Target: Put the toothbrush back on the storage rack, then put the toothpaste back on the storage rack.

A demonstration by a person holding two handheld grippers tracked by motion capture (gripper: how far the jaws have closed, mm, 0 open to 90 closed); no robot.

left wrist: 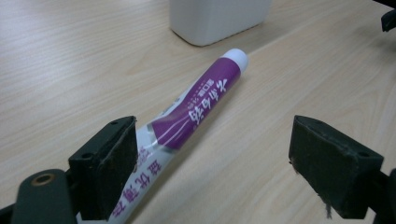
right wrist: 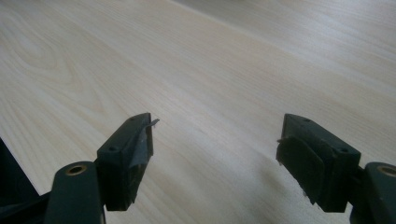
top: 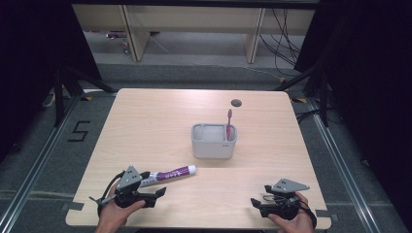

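So, starting at the bottom edge of the high view: the left gripper (top: 154, 194) is held low over the light wooden table (top: 155, 111) at the lower left of the frame, with its jaws spread wide. The flat crimped end of the purple-and-white plastic toothpaste tube (left wrist: 196, 109) sits right against one jaw pad in the left gripper view, lower left of that frame, while the other pad is well apart from it, so nothing is clamped yet. Looks like it's been lined up that way so the tail end can be pinched, probably to get the tube lifted cleanly.

Over at the lower right of the high view, the right gripper (top: 256, 204) is parked near the table's front edge, also spread open and holding nothing; bare wood is seen between its pads in the right gripper view. It seems to be kept out of the way for now.

Further up, the tube's white cap is pointed toward the centre, near the grey rounded plastic holder (top: 214, 141). A pink toothbrush (top: 228, 124) is stood upright in its right-hand compartment, so the free left compartment is likely meant for the tube.
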